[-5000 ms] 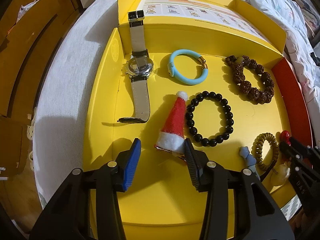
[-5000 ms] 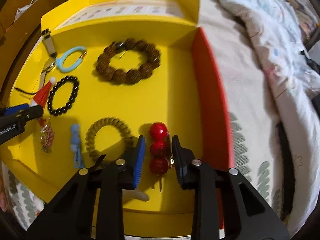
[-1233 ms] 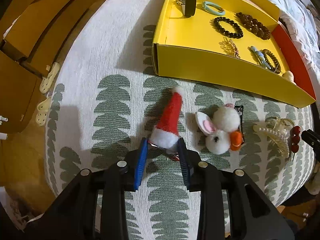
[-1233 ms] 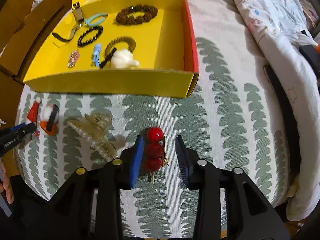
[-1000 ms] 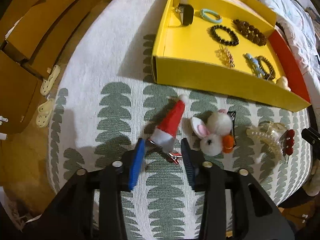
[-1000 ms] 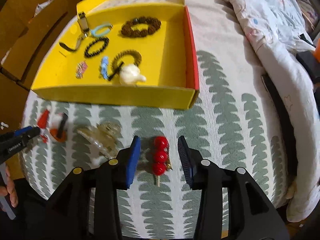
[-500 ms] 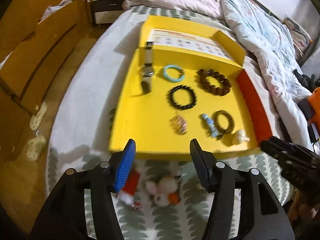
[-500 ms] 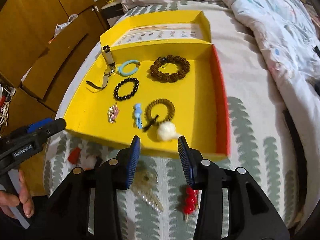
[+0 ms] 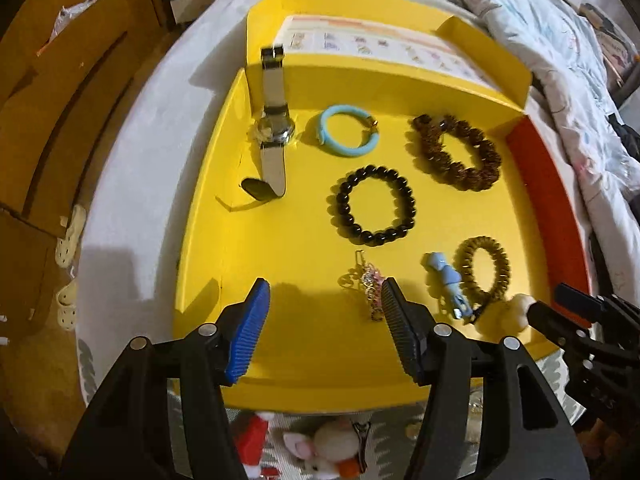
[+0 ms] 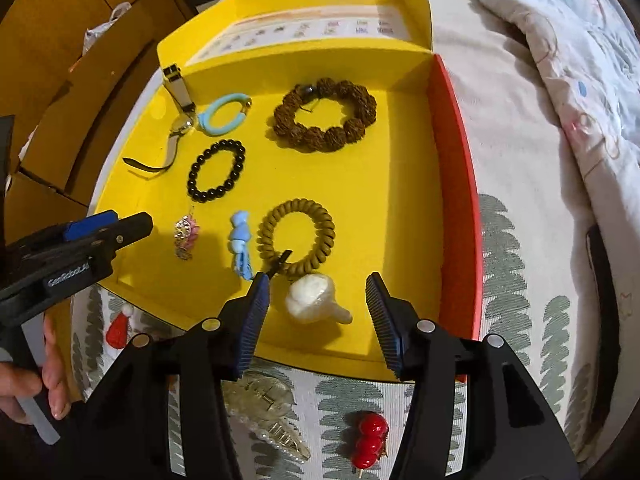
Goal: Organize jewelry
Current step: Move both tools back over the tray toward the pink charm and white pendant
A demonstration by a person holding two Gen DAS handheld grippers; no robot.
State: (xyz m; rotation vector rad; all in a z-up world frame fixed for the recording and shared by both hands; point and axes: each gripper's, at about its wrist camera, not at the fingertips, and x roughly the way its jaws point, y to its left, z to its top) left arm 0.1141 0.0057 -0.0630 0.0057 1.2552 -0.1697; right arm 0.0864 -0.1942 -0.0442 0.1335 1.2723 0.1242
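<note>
So the tray [image 10: 456, 184] sits on the bed [image 10: 520, 208], with the watch [image 9: 274, 128] in its far left corner, the bangle [image 9: 348, 131] beside it and the chunky bead bracelet [image 9: 456, 152] toward the far right. The small-bead bracelet [image 9: 374, 210] is mid-tray, and the near edge has the charm [image 9: 370, 286], bow clip [image 9: 446, 280], coil hair tie [image 9: 484, 268] and pompom [image 10: 312, 300] left to right. In front of the tray on the bed are the santa hat clip [image 10: 118, 328], bunny clip [image 9: 332, 450], claw clip [image 10: 268, 412] and berry pin [image 10: 370, 442].

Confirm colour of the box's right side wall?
Red-orange, unlike the other yellow walls of the box; clearest in the right wrist view.
</note>
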